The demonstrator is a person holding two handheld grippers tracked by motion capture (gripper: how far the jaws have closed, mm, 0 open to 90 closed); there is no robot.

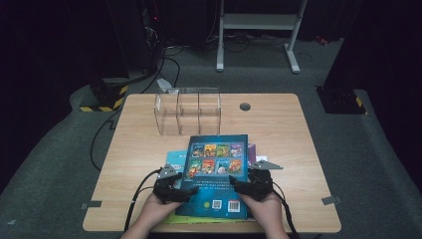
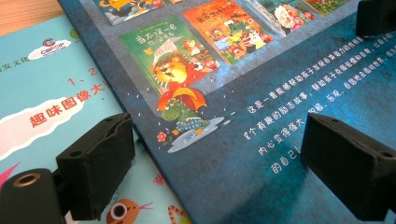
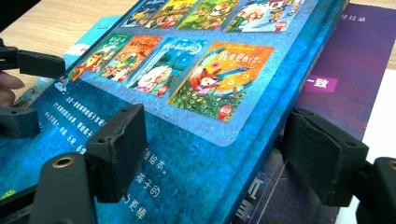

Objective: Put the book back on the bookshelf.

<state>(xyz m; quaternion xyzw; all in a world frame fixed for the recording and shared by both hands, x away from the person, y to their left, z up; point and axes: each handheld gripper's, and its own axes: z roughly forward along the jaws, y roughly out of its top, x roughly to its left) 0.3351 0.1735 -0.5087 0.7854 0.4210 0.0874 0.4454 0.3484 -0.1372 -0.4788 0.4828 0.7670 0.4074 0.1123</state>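
A dark blue picture book [image 1: 217, 174] lies atop 2 others on the desk [image 1: 278, 129]. Left gripper [image 1: 175, 191] and right gripper [image 1: 249, 188], jaws spread, straddle its side edges; both should pinch evenly before lifting.

The blue book [image 1: 217, 172] hides most of the light-blue book [image 1: 175, 158] and purple book [image 1: 252, 149] beneath.

Dark blue book [image 1: 217, 169] with colourful cover thumbnails, light blue book [image 2: 42, 93] beneath, purple book [image 3: 345, 74]
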